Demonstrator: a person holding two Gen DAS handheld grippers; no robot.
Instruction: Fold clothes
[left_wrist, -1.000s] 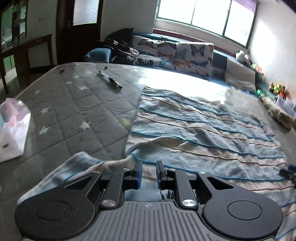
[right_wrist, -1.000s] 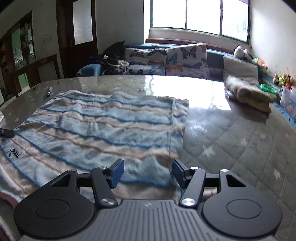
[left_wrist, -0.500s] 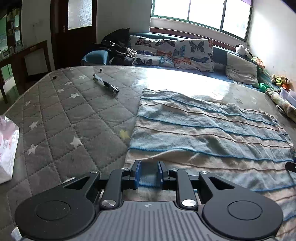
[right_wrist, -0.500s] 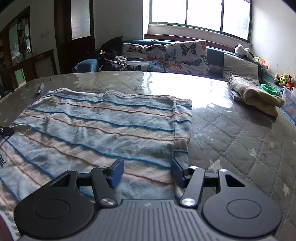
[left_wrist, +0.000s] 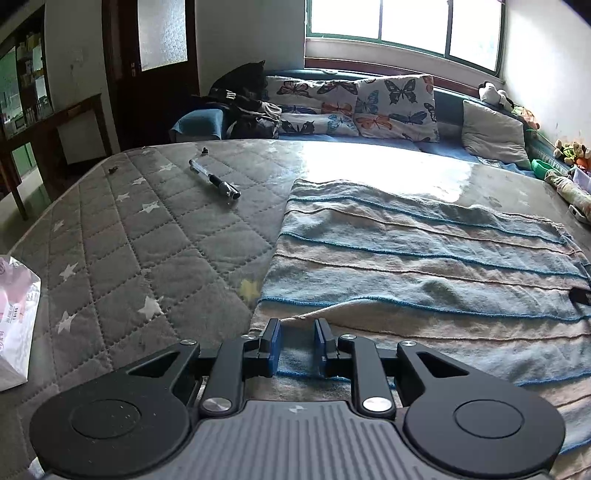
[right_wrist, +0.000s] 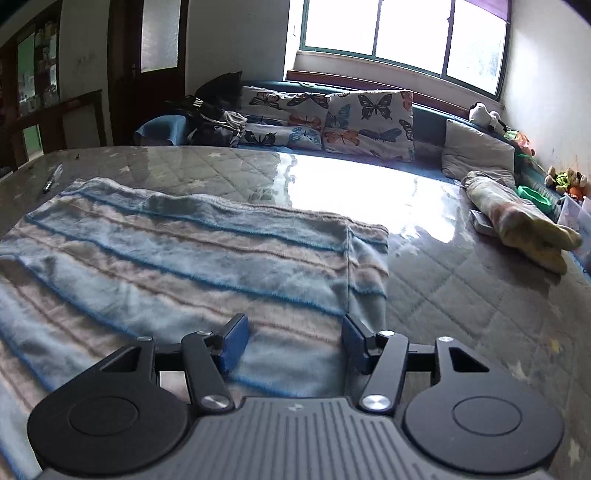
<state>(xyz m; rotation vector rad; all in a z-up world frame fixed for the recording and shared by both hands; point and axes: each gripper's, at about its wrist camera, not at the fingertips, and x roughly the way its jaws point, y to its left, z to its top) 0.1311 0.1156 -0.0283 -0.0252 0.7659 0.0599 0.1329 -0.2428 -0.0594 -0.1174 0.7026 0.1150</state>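
On the quilted mattress (left_wrist: 122, 258) lies the striped garment (left_wrist: 424, 258), spread flat, its long axis running left to right and its stripes along it. Near its left edge, the left gripper (left_wrist: 297, 347) stands slightly parted over a raised fold, pinching nothing. Near the right seam, the right gripper (right_wrist: 293, 341) hangs spread wide. Closing too shallow could catch one fuzzy layer only (I judge), and uneven lifts would skew the fold.
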